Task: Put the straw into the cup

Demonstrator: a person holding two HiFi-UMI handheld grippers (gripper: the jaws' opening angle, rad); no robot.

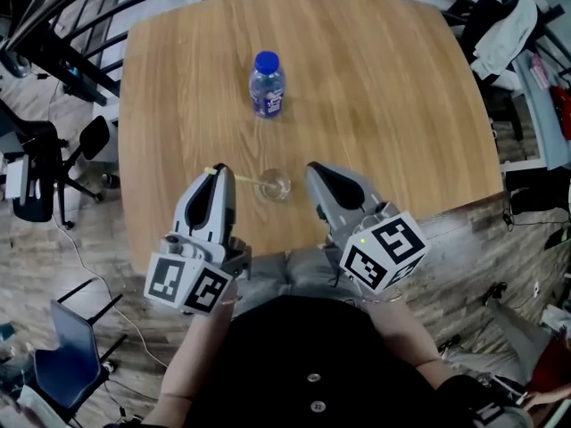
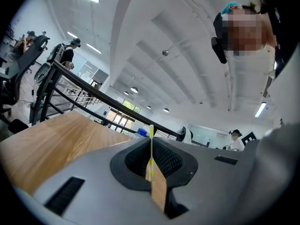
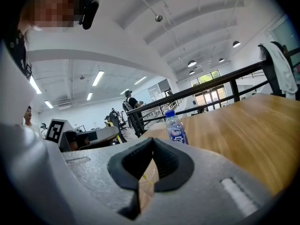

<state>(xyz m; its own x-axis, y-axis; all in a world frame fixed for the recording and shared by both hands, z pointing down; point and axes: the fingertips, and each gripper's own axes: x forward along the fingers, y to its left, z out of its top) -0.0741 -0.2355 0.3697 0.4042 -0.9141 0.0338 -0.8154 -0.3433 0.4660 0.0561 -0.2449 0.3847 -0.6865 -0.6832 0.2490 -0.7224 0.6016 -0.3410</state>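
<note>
While left gripper (image 1: pixel 219 168) pinches it, straw (image 1: pixel 245 178) reaches cup (image 1: pixel 275 186).

Item 1, left hand-held gripper (image 1: pixel 218 171): held level and pointed away from the torso, jaws closed on a thin yellow straw (image 2: pixel 151 146).
Item 2, right hand-held gripper (image 1: pixel 318 169): tilted slightly downward, jaws set together at the tips.
Both are carried side by side on bare forearms (image 1: pixel 189 364), marker cubes (image 1: pixel 384 252) nearest the body.

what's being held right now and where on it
The left hand-held gripper pinches the straw near one end; the right hand-held gripper holds nothing.
</note>
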